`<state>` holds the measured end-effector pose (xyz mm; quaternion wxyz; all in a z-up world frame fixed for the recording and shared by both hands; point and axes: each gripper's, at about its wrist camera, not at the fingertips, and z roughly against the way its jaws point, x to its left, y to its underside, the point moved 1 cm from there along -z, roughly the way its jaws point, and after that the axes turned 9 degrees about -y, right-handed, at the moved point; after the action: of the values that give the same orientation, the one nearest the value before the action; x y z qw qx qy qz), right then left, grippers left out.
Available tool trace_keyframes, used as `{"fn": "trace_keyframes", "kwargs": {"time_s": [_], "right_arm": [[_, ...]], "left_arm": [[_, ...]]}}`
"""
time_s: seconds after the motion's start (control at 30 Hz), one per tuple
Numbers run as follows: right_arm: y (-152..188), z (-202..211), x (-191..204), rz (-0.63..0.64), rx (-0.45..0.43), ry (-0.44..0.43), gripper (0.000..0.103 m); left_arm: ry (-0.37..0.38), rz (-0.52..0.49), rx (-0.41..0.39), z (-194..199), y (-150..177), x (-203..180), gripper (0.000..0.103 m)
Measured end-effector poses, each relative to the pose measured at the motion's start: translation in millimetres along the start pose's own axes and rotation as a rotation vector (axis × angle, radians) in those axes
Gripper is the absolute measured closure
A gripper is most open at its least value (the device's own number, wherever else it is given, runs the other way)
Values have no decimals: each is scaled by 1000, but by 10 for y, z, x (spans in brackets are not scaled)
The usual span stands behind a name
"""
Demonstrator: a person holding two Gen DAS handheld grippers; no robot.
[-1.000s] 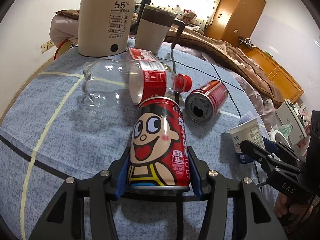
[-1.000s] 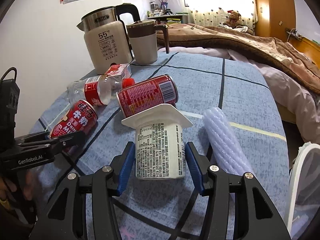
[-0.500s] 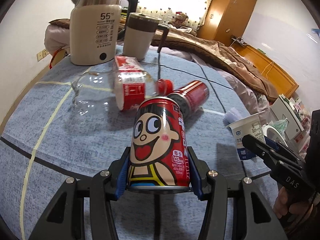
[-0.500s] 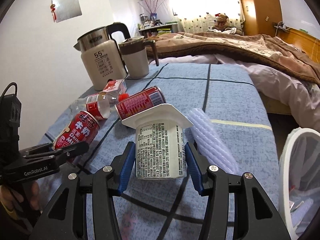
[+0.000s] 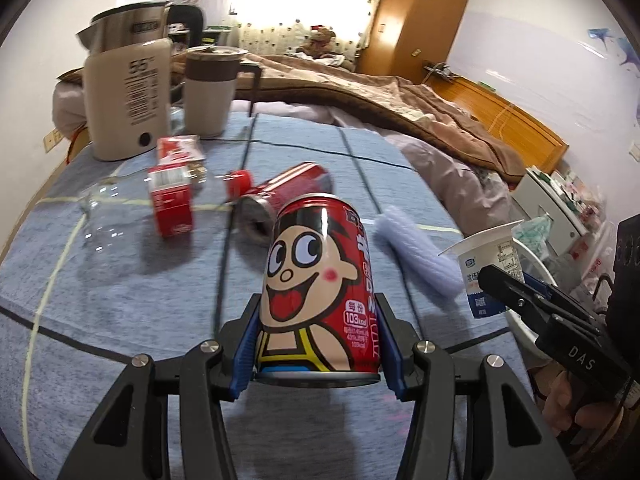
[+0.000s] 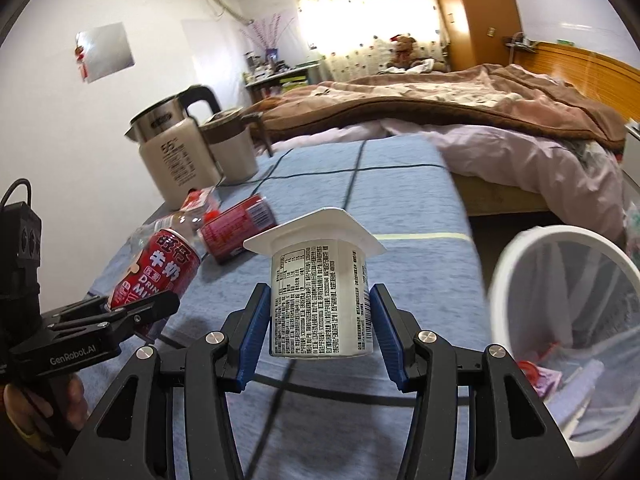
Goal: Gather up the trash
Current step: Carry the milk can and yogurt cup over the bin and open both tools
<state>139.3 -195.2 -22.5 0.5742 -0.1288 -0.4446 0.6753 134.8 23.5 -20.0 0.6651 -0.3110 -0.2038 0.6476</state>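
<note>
A red milk-drink can [image 5: 320, 292] is clamped by the left gripper [image 5: 318, 344], a yogurt cup [image 6: 322, 300] by the right gripper [image 6: 320, 336] — both above the table. Risk: if let go early, the cup could miss the white bin [image 6: 520, 264], near right.

Glossy metal can [image 5: 320, 292]; matt white plastic cup [image 6: 322, 304]; rough blue cloth tbl cover [image 5: 120, 292]; clear plastic bottle [image 5: 120, 216].

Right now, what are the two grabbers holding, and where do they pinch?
The left gripper pinches the cartoon milk can by its lower sides. The right gripper pinches the white yogurt cup by its sides.
</note>
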Motion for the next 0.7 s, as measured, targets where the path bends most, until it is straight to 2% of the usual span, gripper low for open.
{"fn": "trace_keyframes", "kwargs": {"time_s": [0.7], "right_arm": [[104, 908, -869, -143, -116, 174, 51]], "left_arm": [[135, -206, -26, -27, -74, -1249, 49]]}}
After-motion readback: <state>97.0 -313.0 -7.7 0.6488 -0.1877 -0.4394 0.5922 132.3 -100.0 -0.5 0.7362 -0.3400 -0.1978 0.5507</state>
